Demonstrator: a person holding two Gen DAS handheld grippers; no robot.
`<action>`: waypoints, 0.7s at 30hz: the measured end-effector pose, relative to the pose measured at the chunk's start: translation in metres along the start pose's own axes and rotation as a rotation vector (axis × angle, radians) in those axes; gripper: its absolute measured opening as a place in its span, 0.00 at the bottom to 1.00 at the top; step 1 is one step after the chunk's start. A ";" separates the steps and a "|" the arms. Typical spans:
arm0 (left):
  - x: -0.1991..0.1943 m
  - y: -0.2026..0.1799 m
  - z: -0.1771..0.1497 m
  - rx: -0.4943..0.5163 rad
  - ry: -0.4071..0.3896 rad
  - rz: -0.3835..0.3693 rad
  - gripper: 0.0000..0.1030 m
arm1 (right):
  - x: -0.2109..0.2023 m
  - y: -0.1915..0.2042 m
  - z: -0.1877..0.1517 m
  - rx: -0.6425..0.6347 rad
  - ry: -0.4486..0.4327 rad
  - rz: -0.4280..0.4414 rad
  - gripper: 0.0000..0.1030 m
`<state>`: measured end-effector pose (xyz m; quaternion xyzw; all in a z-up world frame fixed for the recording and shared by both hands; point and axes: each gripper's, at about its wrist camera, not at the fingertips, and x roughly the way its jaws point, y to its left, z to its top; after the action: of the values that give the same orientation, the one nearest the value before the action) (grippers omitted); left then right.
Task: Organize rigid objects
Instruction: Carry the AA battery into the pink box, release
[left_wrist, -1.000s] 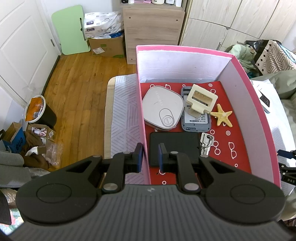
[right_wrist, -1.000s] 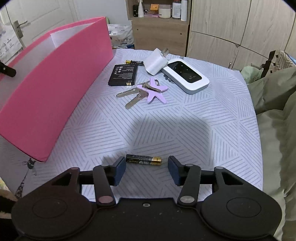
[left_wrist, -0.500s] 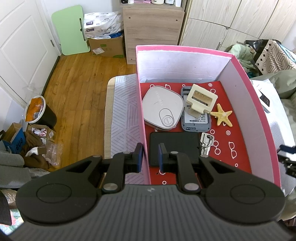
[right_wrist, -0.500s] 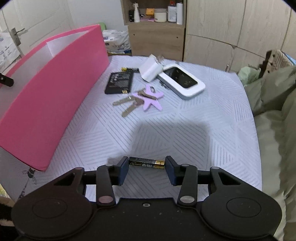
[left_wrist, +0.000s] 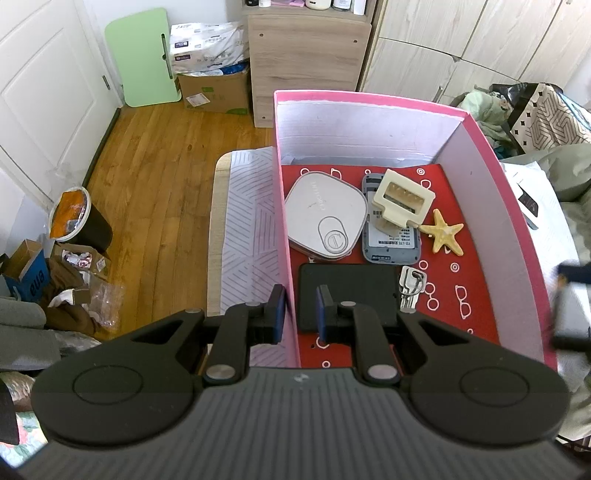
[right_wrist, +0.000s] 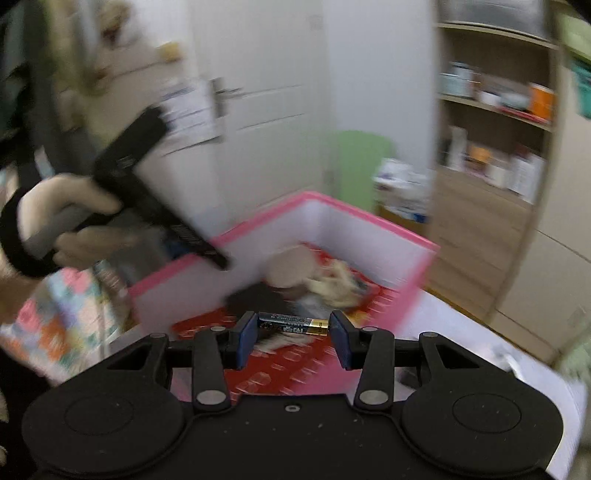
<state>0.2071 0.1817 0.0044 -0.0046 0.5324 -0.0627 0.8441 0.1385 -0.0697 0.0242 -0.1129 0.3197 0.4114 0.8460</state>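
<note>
**Bedroom corner with wood floor and pale cabinetry**

A honey-toned wooden floor (left_wrist: 155, 177) runs to a white panelled door (left_wrist: 44, 96). A green board (left_wrist: 142, 55) leans against the wall beside a cardboard box (left_wrist: 214, 90); light-wood wardrobe doors (left_wrist: 461, 48) flank a small wooden cabinet (left_wrist: 306, 55).

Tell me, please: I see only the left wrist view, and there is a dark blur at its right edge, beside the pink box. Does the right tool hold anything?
Observer: Yes. The right tool is shut on a battery, gripped end to end between its pads.
Operator: Where is the battery relative to the box?
Observer: It appears above the red floor of the pink box, just past the near wall, though the picture is blurred.
Operator: My left tool grips the box wall. Is anything else visible there?
Observer: A hand is wrapped around the handle of the left tool.
</note>
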 end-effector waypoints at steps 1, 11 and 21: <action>0.000 0.001 0.000 -0.005 -0.002 -0.002 0.14 | 0.012 0.003 0.001 -0.013 0.027 0.017 0.47; -0.001 0.004 0.000 -0.018 -0.002 -0.012 0.15 | 0.069 0.002 -0.006 -0.073 0.173 -0.022 0.47; -0.002 0.005 0.001 -0.030 -0.003 -0.020 0.16 | 0.003 -0.034 -0.012 0.109 -0.009 -0.047 0.54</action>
<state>0.2081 0.1867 0.0059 -0.0225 0.5318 -0.0630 0.8442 0.1611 -0.0951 0.0107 -0.0723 0.3351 0.3739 0.8618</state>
